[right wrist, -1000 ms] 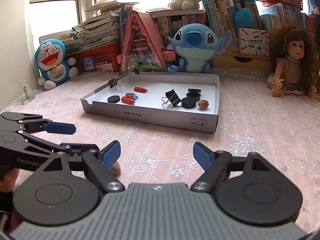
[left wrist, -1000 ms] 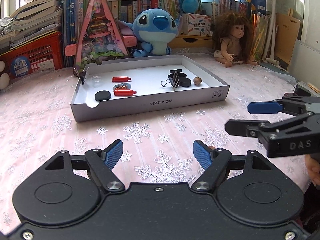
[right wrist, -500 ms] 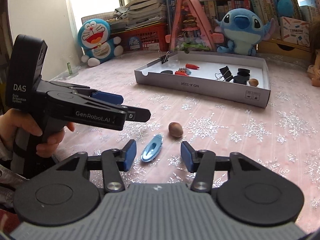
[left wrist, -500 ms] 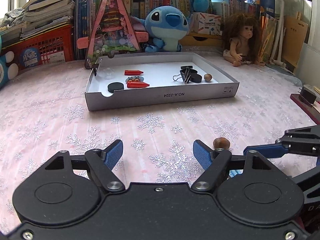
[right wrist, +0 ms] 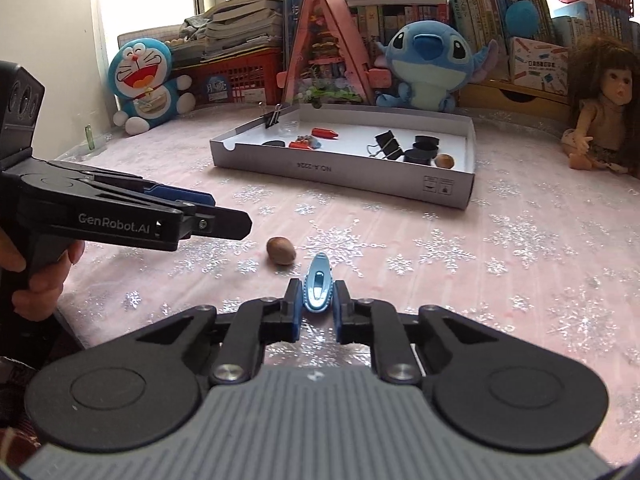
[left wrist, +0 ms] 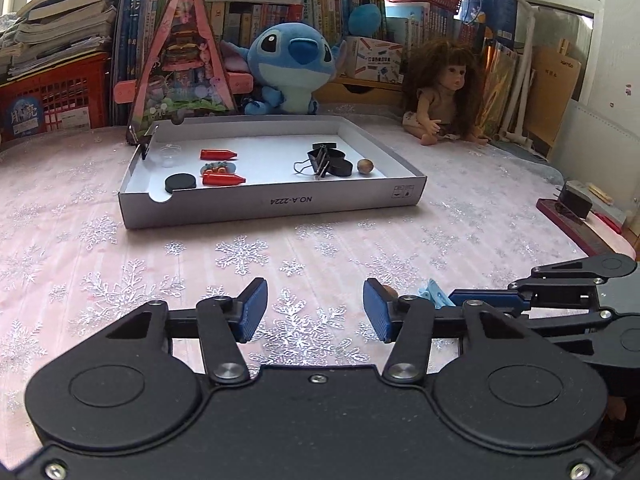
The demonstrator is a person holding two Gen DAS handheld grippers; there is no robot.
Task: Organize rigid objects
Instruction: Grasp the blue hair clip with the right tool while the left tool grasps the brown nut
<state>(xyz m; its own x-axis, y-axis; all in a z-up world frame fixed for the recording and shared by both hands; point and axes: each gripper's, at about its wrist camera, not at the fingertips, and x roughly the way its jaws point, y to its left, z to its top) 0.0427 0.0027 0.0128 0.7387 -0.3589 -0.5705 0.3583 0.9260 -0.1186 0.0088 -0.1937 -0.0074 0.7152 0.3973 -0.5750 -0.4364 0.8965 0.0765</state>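
1. The right gripper (right wrist: 316, 304) has its fingers clamped on one light-blue clip (right wrist: 319, 286), low over the pink snowflake cloth (right wrist: 500, 248).
2. One brown nut (right wrist: 281, 251) lies on the cloth just left of the clip.
3. The left gripper (left wrist: 315, 310) hovers with fingers spread, grasping nothing.
4. The white tray (left wrist: 276, 204) sits well beyond, holding two red crayons (left wrist: 218, 155), one black disc (left wrist: 181, 182) at its near left, one black binder clip (left wrist: 318, 162) and a second nut (left wrist: 365, 166).
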